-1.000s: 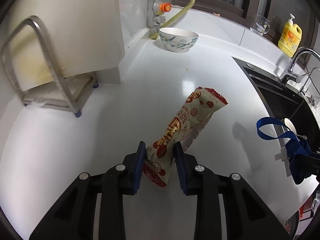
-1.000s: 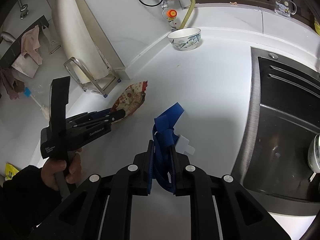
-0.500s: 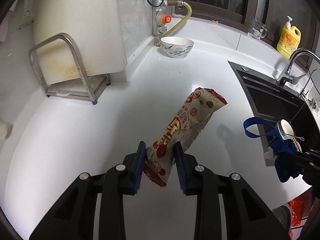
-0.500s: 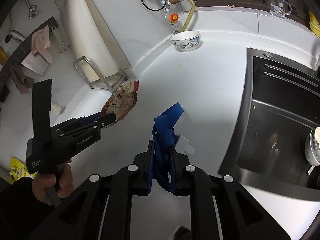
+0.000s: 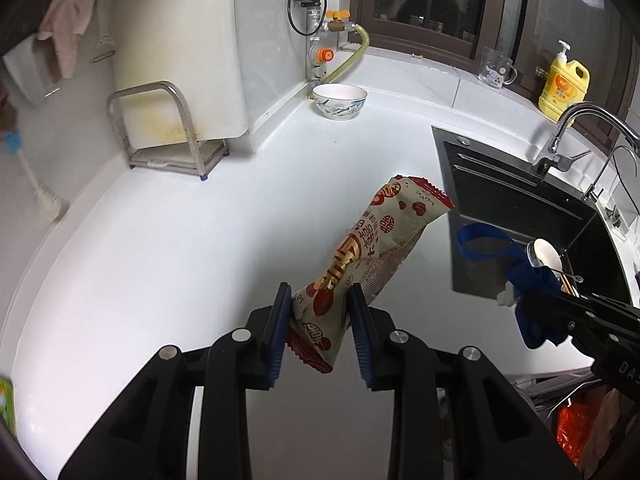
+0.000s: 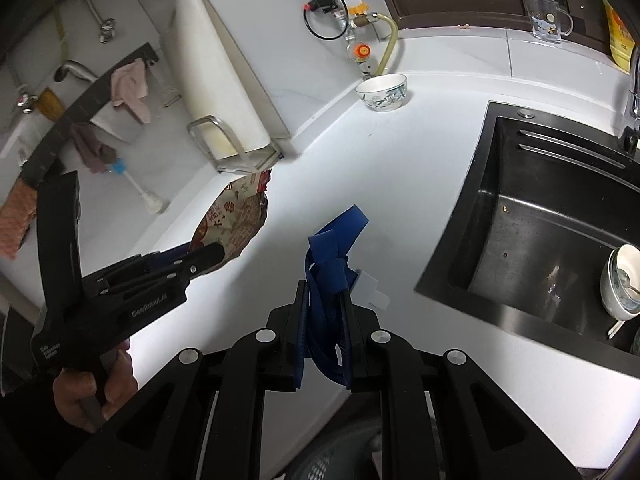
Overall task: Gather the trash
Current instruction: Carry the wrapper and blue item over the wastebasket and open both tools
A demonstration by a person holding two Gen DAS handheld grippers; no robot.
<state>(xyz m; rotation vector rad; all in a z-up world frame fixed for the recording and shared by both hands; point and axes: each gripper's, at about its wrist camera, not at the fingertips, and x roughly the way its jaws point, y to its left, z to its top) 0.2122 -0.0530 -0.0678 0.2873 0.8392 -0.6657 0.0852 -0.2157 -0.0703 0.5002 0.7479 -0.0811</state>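
Both of my grippers have lifted and drawn back from the counter since the earlier frames: more of the white countertop (image 5: 168,264) shows beneath me now, and the sink (image 6: 532,248) has slid further into view.

Nearest to me, my left gripper (image 5: 320,312) is clamped on the lower end of the snack wrapper (image 5: 372,248), which sticks up and away from the jaws, clear of the counter. My right gripper (image 6: 324,320) has its jaws pressed together on the blue strap (image 6: 326,264), a loop of it standing above the pads and a small white tag (image 6: 372,290) hanging beside it. From the right wrist view I can see the hand (image 6: 94,390) holding the left gripper, with the wrapper poking out past its tip.

So both pieces are picked up and off the surface, which I judge to be the larger half of the job. What is left is to carry them to a bin and let go. At the lower right edge of the left wrist view there is something dark with red and pale material (image 5: 576,428) in it, below the counter edge; it may be a trash bag, but I cannot tell for sure.

Farther off, the counter looks bare of other litter. A patterned bowl (image 5: 339,101) sits by the gas pipe, a cutting-board rack (image 5: 164,136) stands at the wall, and a glass mug (image 5: 495,68) and yellow soap bottle (image 5: 563,82) sit at the window. These I take for kitchenware, not trash.
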